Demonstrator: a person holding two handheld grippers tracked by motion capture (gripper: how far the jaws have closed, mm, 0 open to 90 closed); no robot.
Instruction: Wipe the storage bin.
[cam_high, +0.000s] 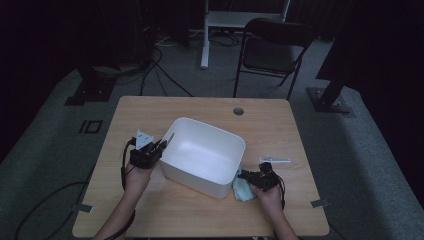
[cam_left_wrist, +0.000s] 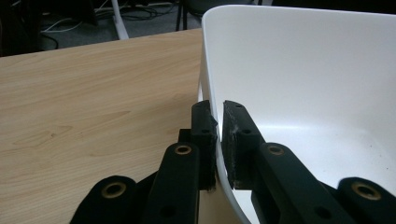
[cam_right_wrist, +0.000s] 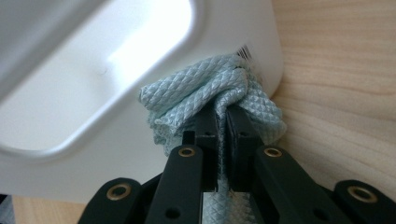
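1. We list a white rectangular plastic tub (cam_high: 202, 155) with rounded corners at the centre of the light wooden table (cam_high: 165, 210), standing upright and lifted at no corner that we can see.
2. We record the left gripper (cam_high: 161, 145) at the tub's 9 o'clock side; in the left gripper view its black jaws are pinched on the tub's thin rim (cam_left_wrist: 215, 140), one pad outside the wall and one inside.
3. We record the right gripper (cam_high: 245, 175) at the tub's 4 o'clock corner; in the right gripper view its jaws are pressed together on a pale blue quilted cloth (cam_right_wrist: 215, 93), bunched and touching the tub's outer wall.
4. We note, in the high view, the cloth (cam_high: 242, 190) lying on the table against that corner.
5. We note a small pale flat part (cam_high: 274, 160) on the table at 3 o'clock of the tub, apart from it; we cannot tell what it is.
6. We note a black folding chair (cam_high: 272, 50) on the grey floor at 12 o'clock, beyond the table.
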